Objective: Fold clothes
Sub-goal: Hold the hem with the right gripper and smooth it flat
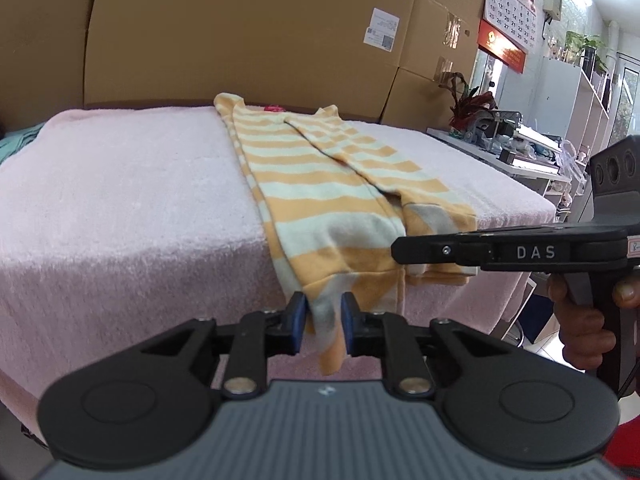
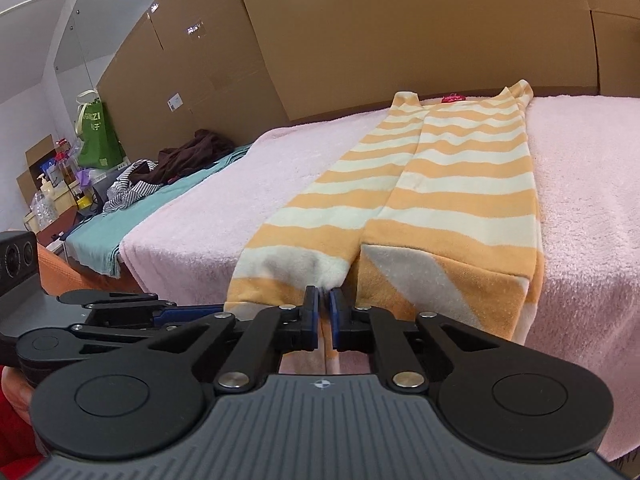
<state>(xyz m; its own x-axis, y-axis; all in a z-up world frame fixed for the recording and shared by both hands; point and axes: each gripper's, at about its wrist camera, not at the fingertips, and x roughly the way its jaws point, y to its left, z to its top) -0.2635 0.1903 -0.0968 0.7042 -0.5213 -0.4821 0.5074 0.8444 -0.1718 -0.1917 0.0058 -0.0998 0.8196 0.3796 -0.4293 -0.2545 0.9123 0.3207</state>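
Observation:
An orange-and-cream striped garment [image 1: 320,184] [image 2: 452,184] lies lengthwise on the pink towel [image 1: 120,208] [image 2: 580,184], both sides folded in to the middle. A red label sits at its far end, and its near hem hangs over the table's front edge. My left gripper [image 1: 323,312] has its blue pads against the left corner of that hem, which fills the gap between them. In the right wrist view it [image 2: 222,309] comes in from the left. My right gripper [image 2: 325,306] is shut on the hem near the middle fold. From the side, its tip [image 1: 394,249] sits at the garment's right part.
Tall cardboard boxes [image 1: 240,32] [image 2: 400,20] stand right behind the table. On a teal cloth [image 2: 120,224] to the left lie dark and striped clothes [image 2: 176,164]. A green bag [image 2: 96,136] stands further left. A shelf with a plant [image 1: 468,104] stands at right. A hand [image 1: 580,320] holds the right gripper's handle.

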